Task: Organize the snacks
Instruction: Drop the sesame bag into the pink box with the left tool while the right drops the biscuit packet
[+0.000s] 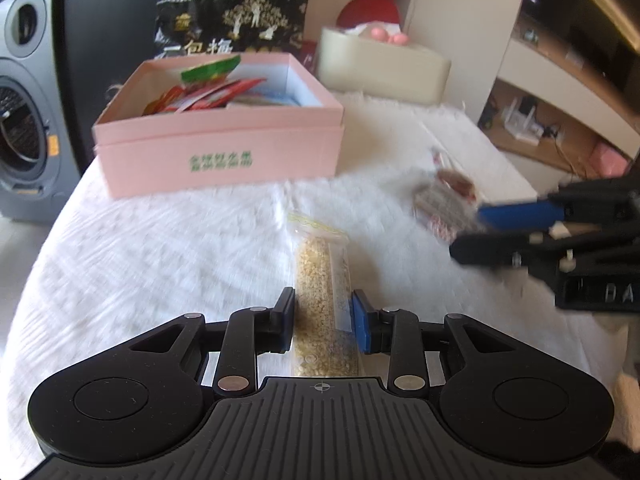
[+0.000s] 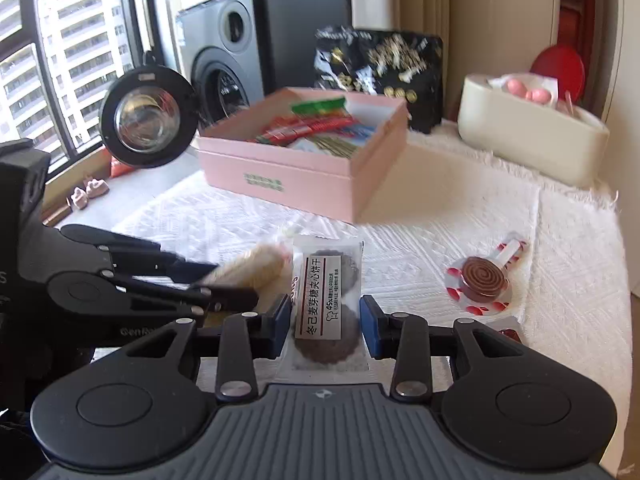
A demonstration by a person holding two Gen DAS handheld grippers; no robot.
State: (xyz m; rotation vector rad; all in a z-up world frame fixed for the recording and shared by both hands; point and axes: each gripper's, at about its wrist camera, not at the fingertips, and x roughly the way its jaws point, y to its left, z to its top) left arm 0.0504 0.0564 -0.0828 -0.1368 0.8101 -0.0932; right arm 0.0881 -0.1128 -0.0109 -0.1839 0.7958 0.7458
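A pink box (image 1: 216, 152) holding several snack packets stands at the back of the white cloth; it also shows in the right wrist view (image 2: 280, 184). My left gripper (image 1: 323, 316) is shut on a clear pack of beige grain bar (image 1: 320, 280), seen blurred in the right wrist view (image 2: 256, 268). My right gripper (image 2: 325, 322) is shut on a clear pack of dark sandwich biscuits (image 2: 324, 300); it enters the left wrist view (image 1: 476, 232) from the right, near a blurred packet (image 1: 444, 196). A wrapped spiral lollipop (image 2: 482, 280) lies on the cloth to the right.
A black snack bag (image 1: 232, 20) stands behind the box. A cream container (image 1: 380, 64) with pink items sits at the back right. A washing machine (image 1: 24, 112) stands left of the table. Shelves (image 1: 560, 92) are on the right. The white cloth (image 1: 160, 248) covers the table.
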